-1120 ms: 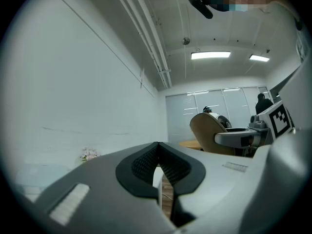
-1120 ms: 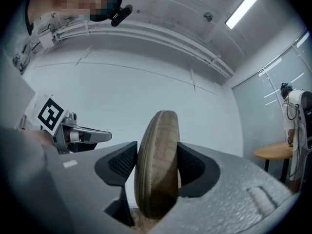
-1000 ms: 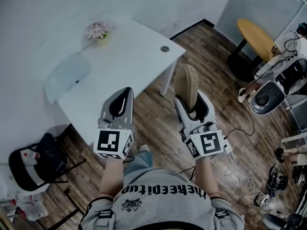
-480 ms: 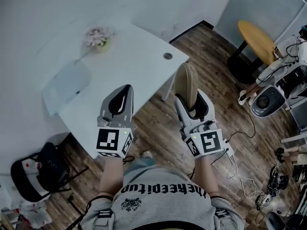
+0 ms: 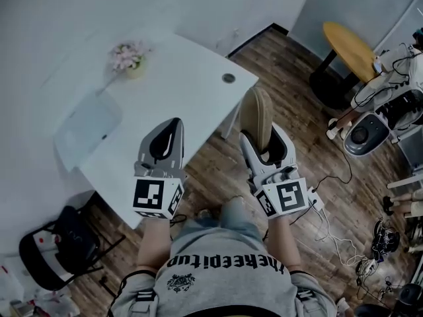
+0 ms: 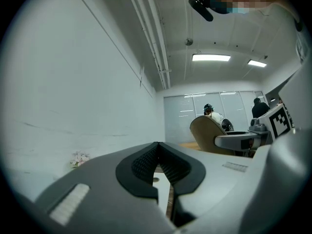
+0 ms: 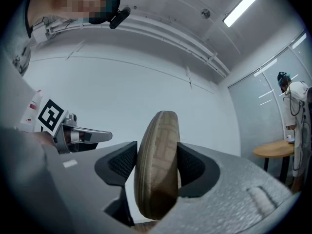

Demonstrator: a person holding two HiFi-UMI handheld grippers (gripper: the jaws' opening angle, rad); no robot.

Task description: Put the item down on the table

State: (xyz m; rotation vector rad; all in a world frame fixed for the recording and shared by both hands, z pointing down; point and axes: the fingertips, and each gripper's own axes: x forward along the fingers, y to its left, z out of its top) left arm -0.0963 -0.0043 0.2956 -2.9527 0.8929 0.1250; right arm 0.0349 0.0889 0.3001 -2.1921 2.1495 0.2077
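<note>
My right gripper [image 5: 262, 136] has its fingers [image 7: 123, 161] pressed on both sides of the item [image 7: 157, 155], a flat, round, tan thing with a woven look. It stands up on its edge between them. In the head view the item is up in the air over the wood floor [image 5: 218, 167], just beside the corner of the white worktop [image 5: 185, 71], and it does not touch the worktop. My left gripper [image 5: 170, 132] is over the near edge of the worktop. Its fingers [image 6: 142, 165] are closed tight on each other, with nothing between them. Far back on the worktop there is a small pot of pink flowers [image 5: 129, 57]. Near it lies a pale, see-through thing [image 5: 89, 125]; it might be a soft bag or a thin mat, I can't really tell. A round yellow table [image 5: 353, 45] stands well apart, at the far right.
</note>
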